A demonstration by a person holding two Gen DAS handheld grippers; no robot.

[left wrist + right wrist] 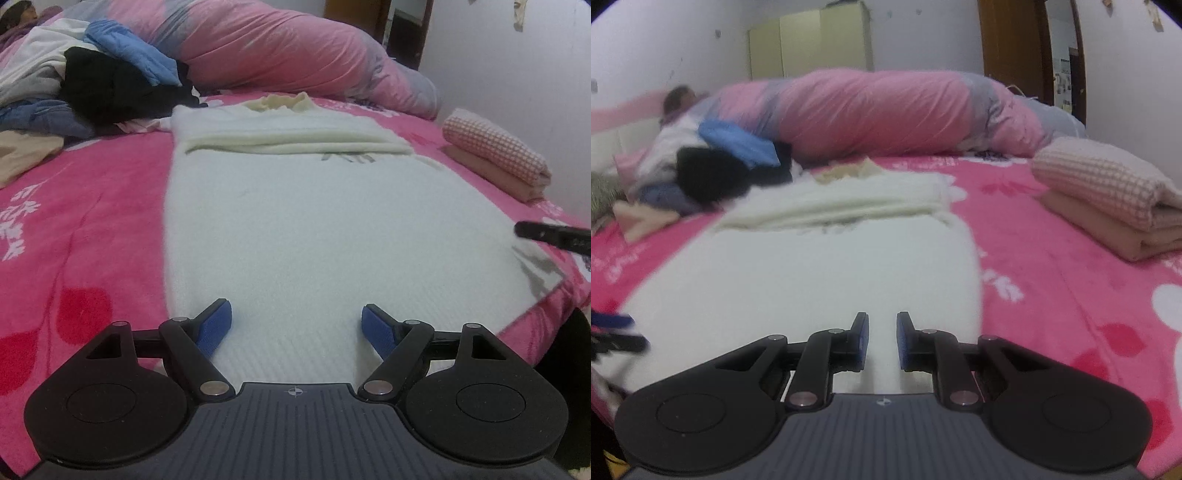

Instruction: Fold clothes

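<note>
Sweater (295, 206), white and ribbed, lies flat on the pink bed (85, 229), sleeves folded across its upper part, collar far from me. My left gripper (296, 325) hovers over the near hem with jaws wide apart; my right gripper (882, 341) has jaws narrowly apart, holding nothing. I judge the hem corners need pinching evenly, both layers, then lifting together. The right view is blurred, the near hem is hidden beneath both grippers, and the pile of clothes (92, 85) is hard to sort.
</note>
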